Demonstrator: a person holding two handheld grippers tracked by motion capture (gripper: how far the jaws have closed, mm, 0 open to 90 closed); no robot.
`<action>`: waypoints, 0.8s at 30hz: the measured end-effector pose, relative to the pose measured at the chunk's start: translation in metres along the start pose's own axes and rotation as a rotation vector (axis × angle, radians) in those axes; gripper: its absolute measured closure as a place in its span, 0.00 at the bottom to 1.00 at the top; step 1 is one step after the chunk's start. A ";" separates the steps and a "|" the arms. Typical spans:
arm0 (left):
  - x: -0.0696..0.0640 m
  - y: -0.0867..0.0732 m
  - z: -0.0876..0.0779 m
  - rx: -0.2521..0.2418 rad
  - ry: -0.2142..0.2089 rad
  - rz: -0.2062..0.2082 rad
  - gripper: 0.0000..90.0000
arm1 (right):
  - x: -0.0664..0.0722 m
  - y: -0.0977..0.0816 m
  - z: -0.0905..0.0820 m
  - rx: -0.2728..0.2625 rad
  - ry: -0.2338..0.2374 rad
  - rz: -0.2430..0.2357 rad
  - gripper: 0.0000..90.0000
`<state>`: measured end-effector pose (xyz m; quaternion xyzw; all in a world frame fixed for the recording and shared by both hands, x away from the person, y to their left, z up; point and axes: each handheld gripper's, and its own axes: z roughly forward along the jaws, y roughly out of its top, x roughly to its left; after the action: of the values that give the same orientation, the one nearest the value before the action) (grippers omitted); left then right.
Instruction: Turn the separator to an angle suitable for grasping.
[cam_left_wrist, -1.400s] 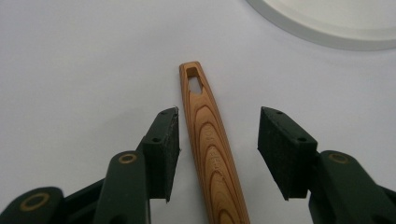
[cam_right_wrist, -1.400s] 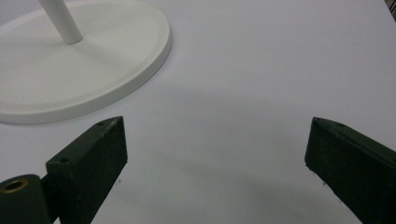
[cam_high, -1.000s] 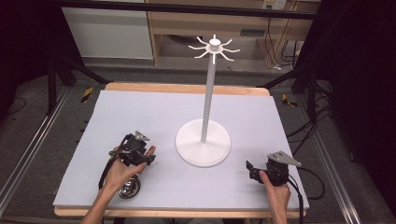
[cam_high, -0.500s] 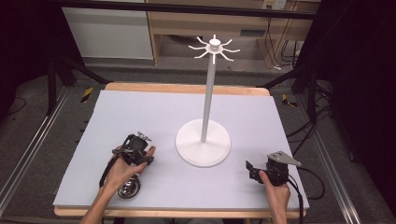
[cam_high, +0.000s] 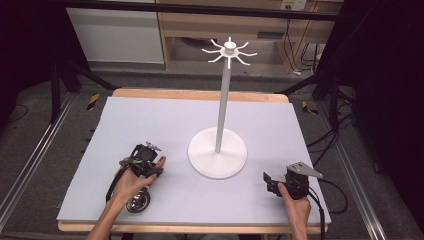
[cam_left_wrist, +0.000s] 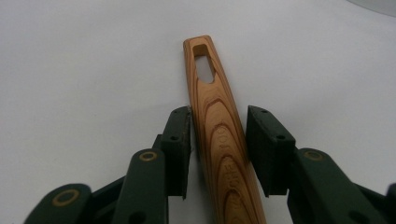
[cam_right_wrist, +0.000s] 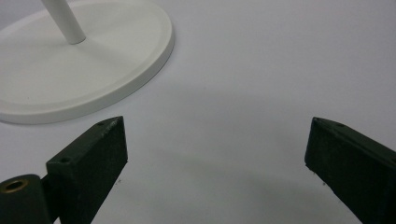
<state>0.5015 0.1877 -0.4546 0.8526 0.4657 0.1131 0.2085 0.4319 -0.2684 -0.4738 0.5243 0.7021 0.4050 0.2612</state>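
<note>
A ladle with a wooden handle (cam_left_wrist: 219, 135) and a round metal bowl (cam_high: 137, 201) lies on the grey mat near the front left. My left gripper (cam_high: 146, 154) is low over the handle, held by a hand. In the left gripper view the handle runs between the pads of my left gripper (cam_left_wrist: 218, 112). The jaws have just been closing. The left pad's tip meets the wood and a thin gap remains at the right pad. My right gripper (cam_high: 268, 180) rests at the front right, and in its own view it (cam_right_wrist: 217, 123) stands open with nothing between the jaws.
A white stand with a round base (cam_high: 217, 152) and a tall pole topped by a ring of hooks (cam_high: 229, 50) stands mid-table. Its base (cam_right_wrist: 70, 84) lies just ahead-left of my right gripper. The grey mat (cam_high: 150, 120) covers a wooden table.
</note>
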 end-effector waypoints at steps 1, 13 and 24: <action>0.001 0.000 0.000 0.002 -0.004 -0.016 0.69 | 0.000 0.000 0.000 -0.003 -0.008 -0.003 0.07; 0.003 0.001 0.000 0.005 0.002 -0.048 0.75 | 0.000 0.000 0.000 -0.002 -0.003 0.005 0.07; 0.005 -0.002 -0.009 -0.033 -0.027 -0.012 0.75 | 0.000 0.000 0.000 0.000 0.000 0.004 0.07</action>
<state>0.4992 0.1946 -0.4476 0.8477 0.4658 0.1083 0.2295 0.4324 -0.2688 -0.4739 0.5258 0.7011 0.4054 0.2601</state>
